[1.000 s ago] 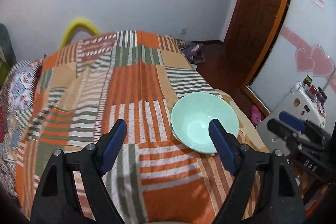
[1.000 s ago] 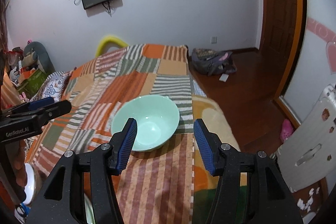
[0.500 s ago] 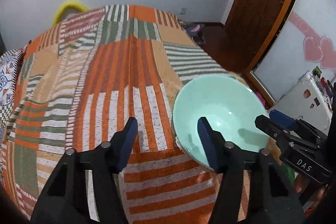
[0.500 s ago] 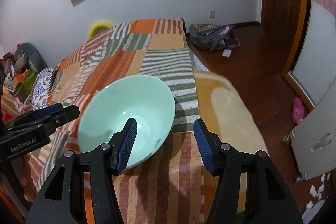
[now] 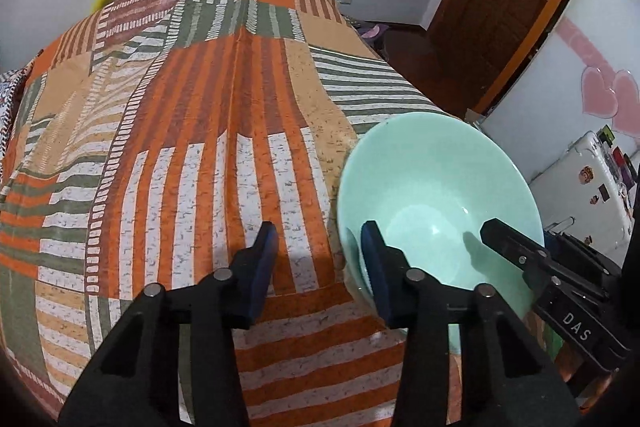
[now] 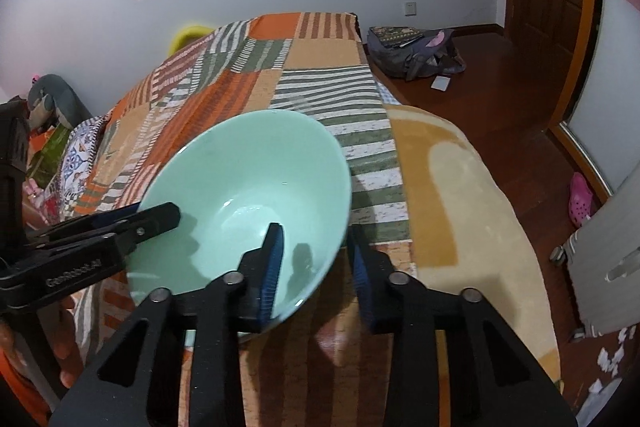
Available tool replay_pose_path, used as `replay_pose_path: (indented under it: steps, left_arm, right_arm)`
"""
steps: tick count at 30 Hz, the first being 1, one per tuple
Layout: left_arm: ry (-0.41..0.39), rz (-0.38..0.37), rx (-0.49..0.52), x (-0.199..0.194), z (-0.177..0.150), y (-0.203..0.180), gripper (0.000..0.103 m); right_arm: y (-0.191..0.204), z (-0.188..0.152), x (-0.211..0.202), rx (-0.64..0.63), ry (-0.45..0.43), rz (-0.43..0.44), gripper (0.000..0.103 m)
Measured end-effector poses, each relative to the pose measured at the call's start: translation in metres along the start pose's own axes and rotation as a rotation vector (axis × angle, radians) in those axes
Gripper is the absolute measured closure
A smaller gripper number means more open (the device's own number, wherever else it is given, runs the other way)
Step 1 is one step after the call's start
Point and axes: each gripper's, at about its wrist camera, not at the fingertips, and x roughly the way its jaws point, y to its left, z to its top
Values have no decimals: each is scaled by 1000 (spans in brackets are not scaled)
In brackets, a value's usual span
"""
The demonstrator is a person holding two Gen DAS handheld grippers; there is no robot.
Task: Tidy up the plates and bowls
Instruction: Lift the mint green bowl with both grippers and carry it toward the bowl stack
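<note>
I have both grippers at the one mint-green bowl (image 6: 248,195), which sits on the striped orange bedspread (image 5: 192,155) near the bed's corner, over toward the blanket (image 6: 452,211) side. My right gripper (image 6: 316,267) straddles the near rim, one blue pad inside the bowl and the other outside the wall; the jaws have come in narrow and I read them as pinching the rim. My left gripper (image 5: 318,267) sits at the opposite rim with its jaws closing; one pad (image 5: 374,267) is at the bowl's wall, the other stands over the cloth, and I cannot tell whether the rim is truly between them, so I treat that side as not gripped yet.

The bowl looks like glazed ceramic or hard glass: stiff, glossy, probably slippery under rubber pads, and heavy enough to swing if held from one edge only. It could chip if it drops to the wooden floor (image 6: 500,99), though the bed beneath is soft. I judge the rim the only sensible place to take it, with pads set deep over the lip on two opposite sides. The wall slopes steeply, so a shallow pinch may slide up and off. The soft bedding also lets the bowl tip under pressure, so I want both holds secure before lifting
</note>
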Motion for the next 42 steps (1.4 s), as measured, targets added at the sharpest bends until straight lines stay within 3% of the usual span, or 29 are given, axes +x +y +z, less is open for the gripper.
replay_pose_path:
  steps: [5, 8, 17, 30, 42]
  left_arm:
    - [7, -17, 32, 0, -1, -8, 84]
    - [21, -34, 28, 0, -2, -12, 90]
    - [7, -26, 48, -22, -6, -21, 90]
    - [-99, -25, 56, -106, -21, -35, 90]
    - [-162, -10, 16, -195, -60, -12, 90]
  right_arm:
    - [6, -1, -1, -18, -6, -26, 78]
    - [8, 0, -2, -15, -2, -27, 78]
    - [9, -3, -12, 12, 14, -7, 79]
    - [35, -7, -73, -36, -69, 0, 79]
    - [86, -33, -123, -94, -136, 69, 79]
